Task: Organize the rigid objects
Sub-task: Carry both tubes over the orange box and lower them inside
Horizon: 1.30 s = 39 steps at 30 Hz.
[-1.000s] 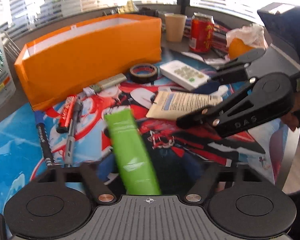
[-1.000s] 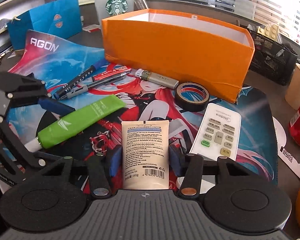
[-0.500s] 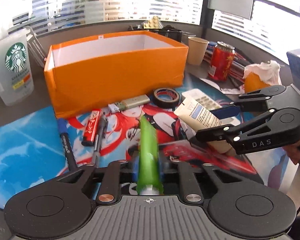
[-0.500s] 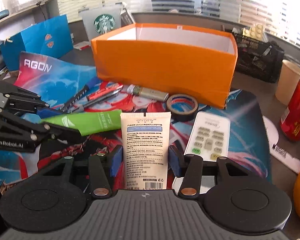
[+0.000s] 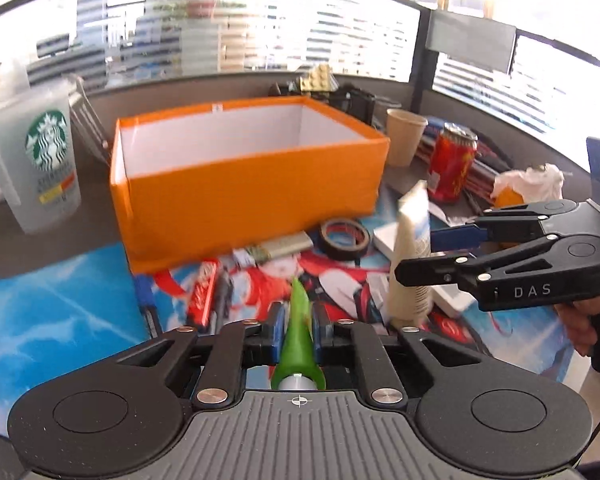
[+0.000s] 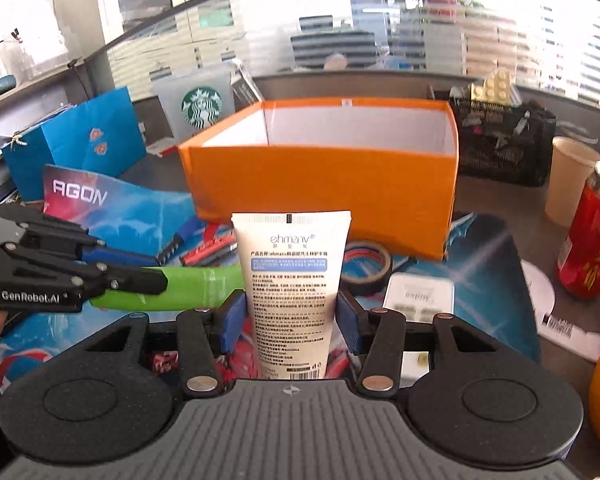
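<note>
Two tubes are held at once: the green tube is pinched narrowly between the blue pads of the left gripper, whose jaws have just been closing on it, and the cream tube is clamped across its width by the right gripper, jaws part-way apart; both tubes appear lifted clear of the printed mat; the orange box stands open at the far side of the mat, white inside and seemingly empty as far as can be seen; the step in hand is judged to be the carry to that box; it would be done well if each tube is raised above the near wall before being moved across, since the long ends point forward and could catch the rim; the green tube is gripped near its cap end, so some droop or swing of its far end should be allowed for; the two grippers are close together, so a side-by-side approach, left tube to the left part and cream tube to the right, would avoid a clash; release is best made low inside the box; the tape roll, remote and pens remain on the mat
</note>
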Motion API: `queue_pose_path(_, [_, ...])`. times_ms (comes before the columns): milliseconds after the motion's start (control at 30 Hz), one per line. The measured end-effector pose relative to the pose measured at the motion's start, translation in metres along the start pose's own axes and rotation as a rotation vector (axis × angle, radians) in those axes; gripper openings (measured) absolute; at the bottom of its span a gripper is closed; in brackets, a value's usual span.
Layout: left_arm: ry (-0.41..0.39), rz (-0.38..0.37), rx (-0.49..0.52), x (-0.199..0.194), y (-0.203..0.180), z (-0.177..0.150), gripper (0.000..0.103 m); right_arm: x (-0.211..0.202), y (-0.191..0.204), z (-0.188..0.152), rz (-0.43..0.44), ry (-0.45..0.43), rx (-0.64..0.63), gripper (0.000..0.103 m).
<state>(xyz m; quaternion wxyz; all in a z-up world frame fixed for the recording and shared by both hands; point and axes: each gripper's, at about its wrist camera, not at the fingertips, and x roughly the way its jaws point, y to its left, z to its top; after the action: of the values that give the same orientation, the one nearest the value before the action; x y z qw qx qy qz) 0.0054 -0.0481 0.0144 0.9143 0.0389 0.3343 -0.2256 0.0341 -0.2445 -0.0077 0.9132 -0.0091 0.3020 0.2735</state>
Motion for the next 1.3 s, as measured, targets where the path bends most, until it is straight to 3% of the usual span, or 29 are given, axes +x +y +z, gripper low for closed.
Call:
queue_pose_path(133, [0.012,-0.020,-0.014,0.008,0.001,-0.003,0.009,-0.003,-0.003,0.006,0.003,-0.037,0.019,0.045])
queue_pose_path(333, [0.106,-0.030,-0.036,0.029,0.004,-0.023,0.008,-0.001,-0.003,0.009,0.009,-0.051,0.031,0.045])
queue_pose_path(467, [0.096,-0.041,-0.023,0.023,0.006,-0.030,0.008,0.000,-0.002,0.009,0.014,-0.053,0.030,0.045])
queue_pose_path(600, [0.066,0.004,0.058,0.020,-0.011,-0.036,0.007,0.000,-0.003,0.009,0.012,-0.068,0.047,0.045])
queue_pose_path(700, [0.049,-0.021,0.073,0.016,-0.017,-0.035,0.007,-0.001,-0.003,0.010,0.006,-0.080,0.052,0.045])
queue_pose_path(967, [-0.029,-0.013,0.035,-0.003,-0.002,-0.002,0.007,-0.010,-0.004,0.023,-0.001,-0.112,0.030,0.045])
queue_pose_path(1300, [-0.173,0.028,0.074,-0.030,0.011,0.077,0.007,-0.017,-0.010,0.074,0.031,-0.197,0.009,0.045])
